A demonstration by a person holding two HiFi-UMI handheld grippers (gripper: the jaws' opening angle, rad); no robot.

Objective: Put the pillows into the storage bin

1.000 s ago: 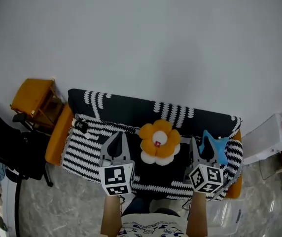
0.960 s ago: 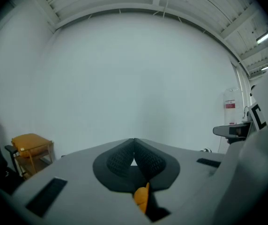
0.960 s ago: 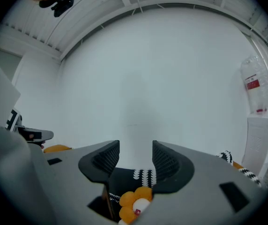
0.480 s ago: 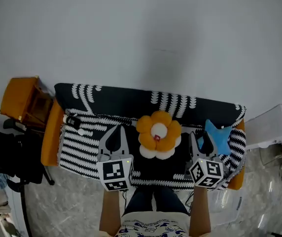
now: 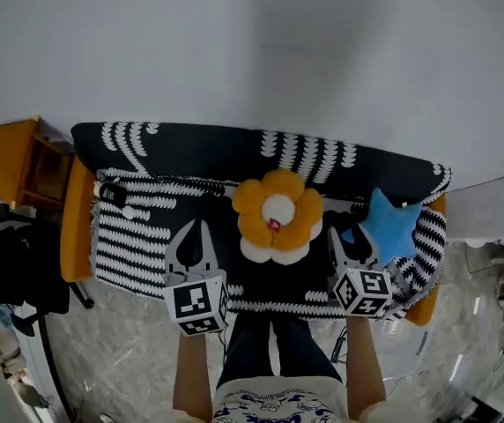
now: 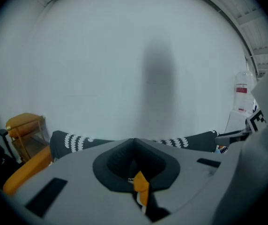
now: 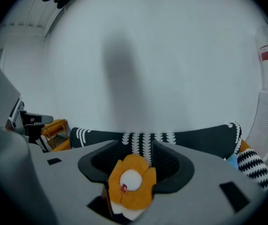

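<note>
Person: standing at the front edge of the sofa, both forearms reaching forward and each holding a pair of tongs.
Storage bin (image 5: 428,351): a clear plastic container is sitting on the floor by the person's right side; its outline is hard to make out.
Left tongs (image 5: 192,225): hovering over the striped seat, tips meeting, gripping nothing.
Right tongs (image 5: 347,236): hovering over the right part of the seat, jaws standing apart with nothing between them.
Flower pillow (image 5: 274,227): orange and white petals with a white centre, lying on the dark middle of the seat between the two tongs, touched by neither.
Star pillow (image 5: 390,227): blue, resting at the sofa's right end, just beyond the right tongs.
Sofa (image 5: 137,245): wearing a black and white striped cover, orange showing at both ends.
Side table (image 5: 14,161): orange, standing past the sofa's left end.
Wall (image 5: 252,51): plain and pale, rising behind the sofa.
</note>
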